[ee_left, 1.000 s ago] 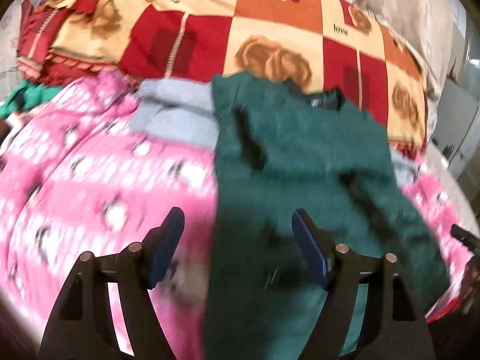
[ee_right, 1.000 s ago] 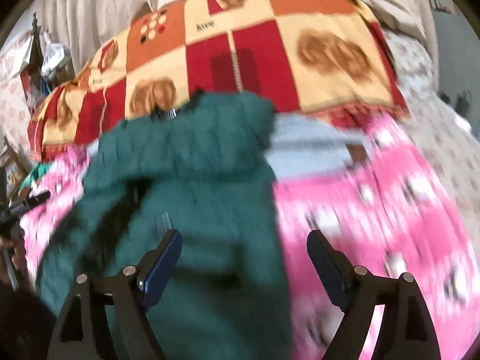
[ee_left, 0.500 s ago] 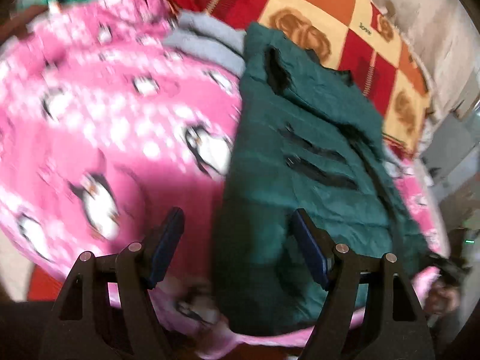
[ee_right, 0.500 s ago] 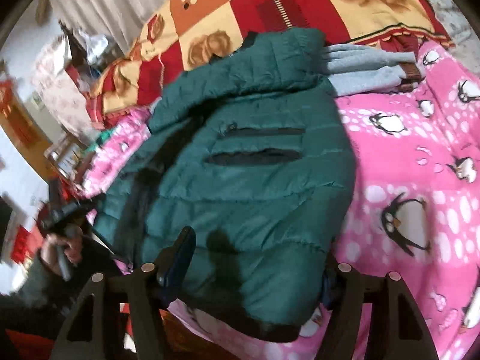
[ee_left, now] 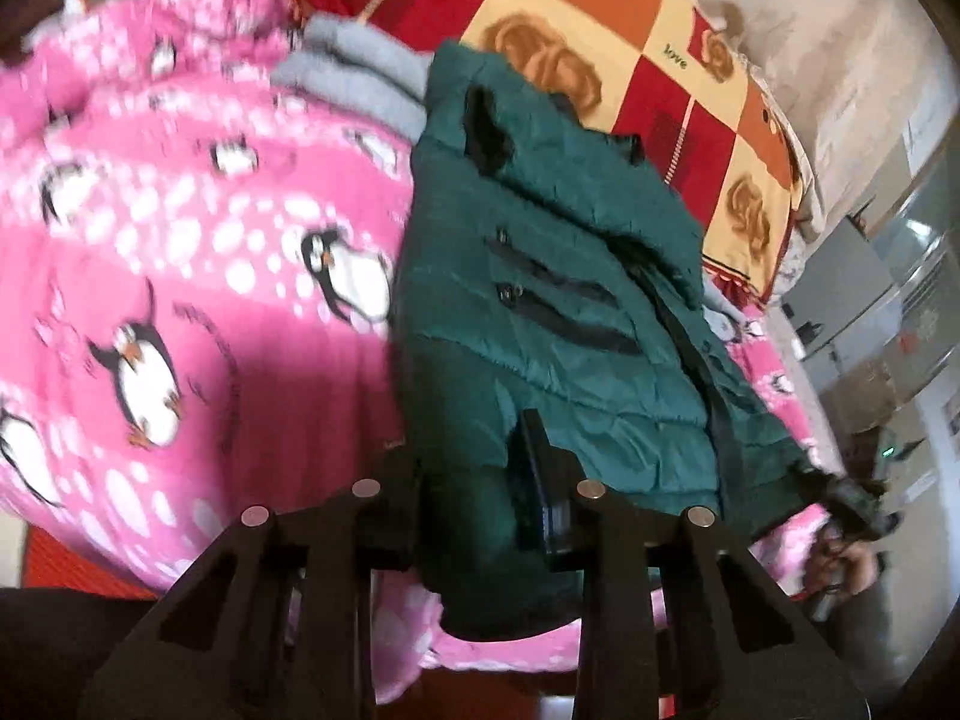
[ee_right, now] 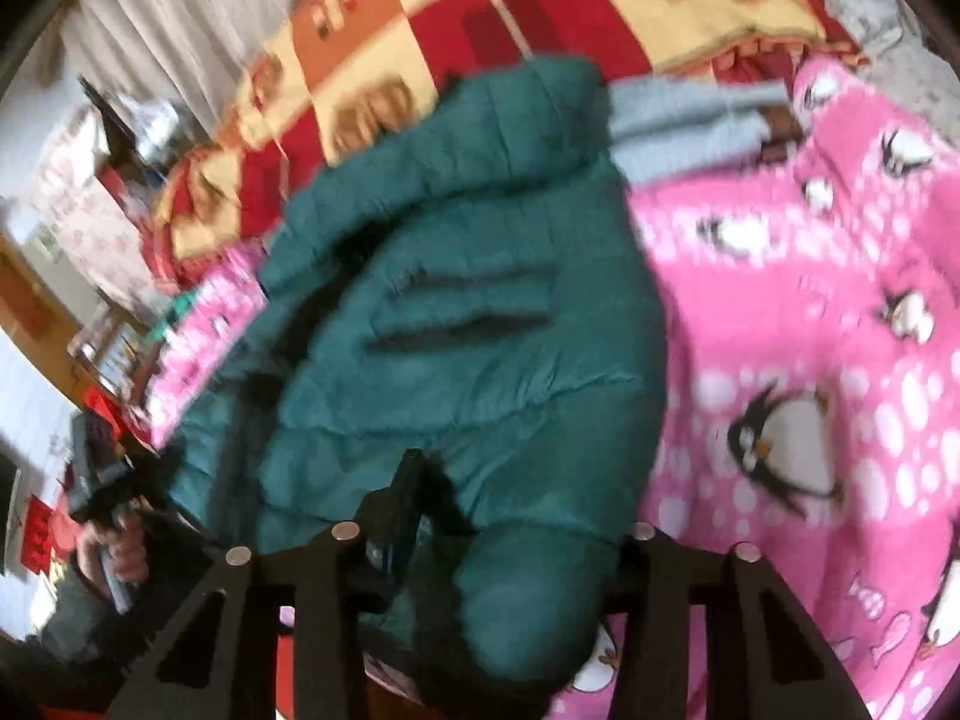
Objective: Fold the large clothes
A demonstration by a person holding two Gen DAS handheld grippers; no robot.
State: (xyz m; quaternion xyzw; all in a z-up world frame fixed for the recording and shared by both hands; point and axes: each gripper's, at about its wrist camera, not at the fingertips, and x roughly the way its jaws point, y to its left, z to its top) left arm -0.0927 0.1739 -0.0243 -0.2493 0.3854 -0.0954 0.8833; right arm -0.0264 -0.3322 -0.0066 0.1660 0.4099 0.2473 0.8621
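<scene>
A dark green puffer jacket [ee_left: 540, 300] [ee_right: 468, 330] lies spread on a pink penguin blanket [ee_left: 180, 270] [ee_right: 810, 330], collar far, hem near. My left gripper [ee_left: 468, 468] sits at the hem's left corner. Its jaws are closing, with the thick hem pinched between them. My right gripper [ee_right: 516, 516] is at the hem's right corner, jaws closing too. Bunched green fabric fills the gap and bulges over the right finger. Each view shows the other gripper in a hand at the hem's far end, the right gripper [ee_left: 852, 498] and the left gripper [ee_right: 102, 498].
A folded grey garment [ee_left: 354, 72] [ee_right: 678, 114] lies beyond the jacket. Behind it is a red, orange and cream checked quilt [ee_left: 600, 30] [ee_right: 480, 12]. Grey cabinets [ee_left: 870, 276] stand at the right, cluttered shelves [ee_right: 120, 138] at the left.
Both grippers came down to the jacket's near hem. Their jaws went from wide open to narrowed on the green fabric.
</scene>
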